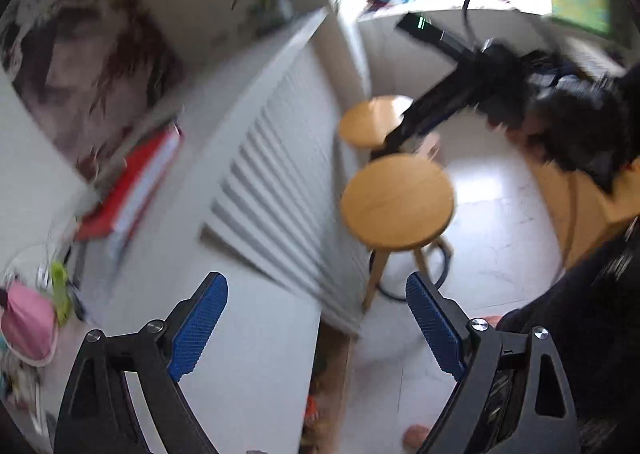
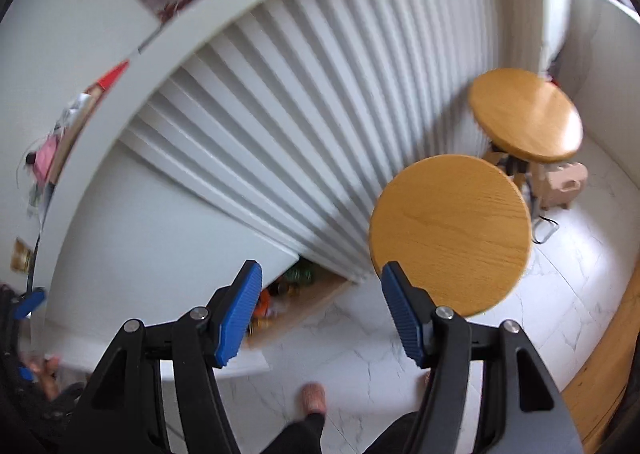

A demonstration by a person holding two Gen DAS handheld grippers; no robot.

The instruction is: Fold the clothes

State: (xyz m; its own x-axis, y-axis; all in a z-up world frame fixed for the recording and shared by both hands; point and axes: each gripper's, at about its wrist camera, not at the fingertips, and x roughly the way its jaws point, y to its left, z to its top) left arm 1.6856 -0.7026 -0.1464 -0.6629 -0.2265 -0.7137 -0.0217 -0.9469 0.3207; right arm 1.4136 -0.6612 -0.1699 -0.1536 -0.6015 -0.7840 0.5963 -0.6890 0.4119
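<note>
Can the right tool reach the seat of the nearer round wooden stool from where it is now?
Probably yes. The right tool is open and holds nothing, and the nearer round wooden stool has a bare seat with nothing visible between them.

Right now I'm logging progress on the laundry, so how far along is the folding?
Nothing looks folded: neither view shows a folded garment. In hand: nothing. The left tool and right tool are both open and empty, held above the floor near two wooden stools. The left view shows the other tool in the air, blurred. Left: the whole job, starting with finding a garment, since none is clearly in view.
</note>
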